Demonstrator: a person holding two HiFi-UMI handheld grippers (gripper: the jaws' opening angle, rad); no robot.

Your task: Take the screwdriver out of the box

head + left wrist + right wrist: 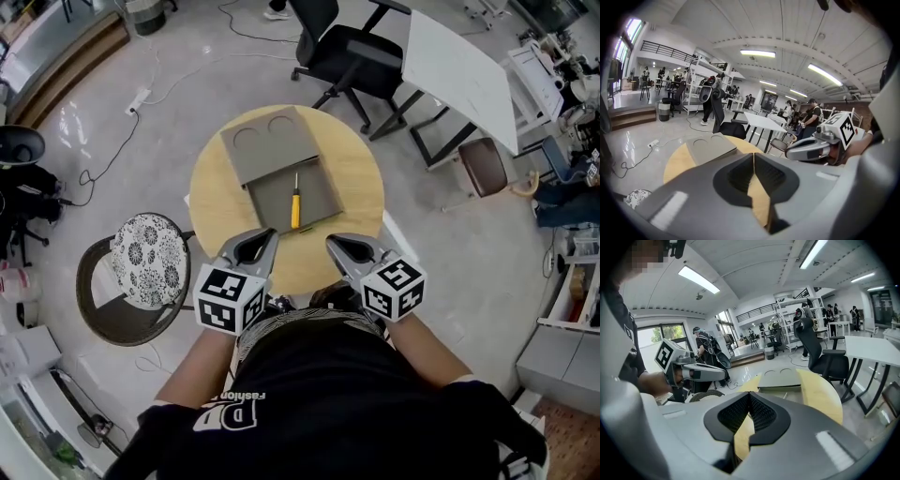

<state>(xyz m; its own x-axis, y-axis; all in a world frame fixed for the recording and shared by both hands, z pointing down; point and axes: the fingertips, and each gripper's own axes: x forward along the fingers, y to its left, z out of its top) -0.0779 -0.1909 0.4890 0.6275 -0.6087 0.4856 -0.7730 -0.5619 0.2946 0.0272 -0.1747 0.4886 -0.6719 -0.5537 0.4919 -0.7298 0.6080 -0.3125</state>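
The screwdriver [295,206] lies in the open box [321,192], long axis 12 to 6 with its yellow handle at 6, just at 12 o'clock of the gap between the left gripper [269,235] and right gripper [333,242], both pressed together and empty, the left seemingly slightly nearer.

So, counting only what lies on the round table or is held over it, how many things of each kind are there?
Grey box: 1
Yellow-handled screwdriver: 1
Grippers: 2 (left gripper, right gripper)
Total: 4
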